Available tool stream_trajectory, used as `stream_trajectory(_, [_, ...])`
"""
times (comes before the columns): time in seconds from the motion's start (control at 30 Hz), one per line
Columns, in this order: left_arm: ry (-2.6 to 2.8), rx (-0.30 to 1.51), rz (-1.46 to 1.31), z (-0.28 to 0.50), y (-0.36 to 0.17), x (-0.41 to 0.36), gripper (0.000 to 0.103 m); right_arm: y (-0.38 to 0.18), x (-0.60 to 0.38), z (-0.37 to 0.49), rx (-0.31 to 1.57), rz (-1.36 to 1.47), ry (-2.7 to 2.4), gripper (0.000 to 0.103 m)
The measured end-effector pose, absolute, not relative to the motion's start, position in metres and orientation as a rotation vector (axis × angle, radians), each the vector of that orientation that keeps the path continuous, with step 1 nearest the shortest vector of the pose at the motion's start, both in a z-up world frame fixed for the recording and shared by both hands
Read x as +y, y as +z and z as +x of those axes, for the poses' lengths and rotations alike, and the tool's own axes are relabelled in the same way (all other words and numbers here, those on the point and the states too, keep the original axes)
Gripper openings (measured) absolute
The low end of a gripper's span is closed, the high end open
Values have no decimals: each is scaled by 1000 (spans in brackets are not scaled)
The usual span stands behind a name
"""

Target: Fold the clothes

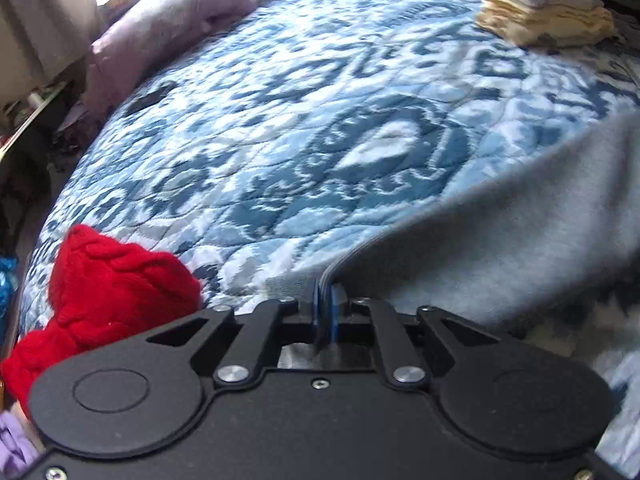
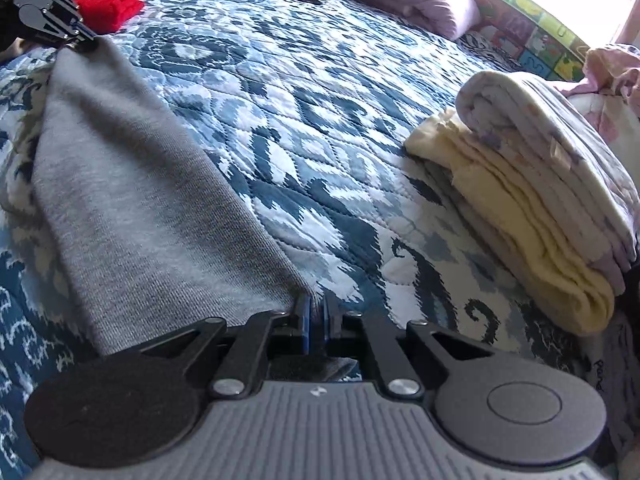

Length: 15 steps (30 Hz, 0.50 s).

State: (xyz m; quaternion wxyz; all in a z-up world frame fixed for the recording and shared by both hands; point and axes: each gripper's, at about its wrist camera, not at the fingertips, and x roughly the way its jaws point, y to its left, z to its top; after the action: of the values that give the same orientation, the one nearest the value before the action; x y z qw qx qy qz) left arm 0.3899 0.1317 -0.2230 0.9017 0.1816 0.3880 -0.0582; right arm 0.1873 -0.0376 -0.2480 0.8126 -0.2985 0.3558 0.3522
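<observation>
A grey knit garment (image 2: 132,184) is stretched between my two grippers above the blue patterned quilt (image 2: 320,112). My right gripper (image 2: 316,312) is shut on one corner of it. My left gripper (image 1: 326,300) is shut on the other corner, and the garment (image 1: 500,248) hangs off to its right. In the right wrist view the left gripper (image 2: 86,42) shows at the far left, pinching the cloth's far end. A red knitted garment (image 1: 108,292) lies bunched at the quilt's edge beside the left gripper; it also shows in the right wrist view (image 2: 112,4).
A stack of folded cream and white-lilac clothes (image 2: 540,184) sits on the quilt (image 1: 280,140) at the right; it shows in the left wrist view too (image 1: 544,4). A lilac pillow (image 1: 168,32) lies at the bed's far side. A dark flat object (image 1: 150,98) lies near it.
</observation>
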Motion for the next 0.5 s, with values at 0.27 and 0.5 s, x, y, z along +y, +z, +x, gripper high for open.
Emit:
stream_trajectory(0.27, [115,658,130,333,-187,176,27,-220,-51,159,661,-564,656,35])
stream_trajectory(0.5, [-56,604,-63,312,-199,147,27,-222,-41,115,634,-482,723,36])
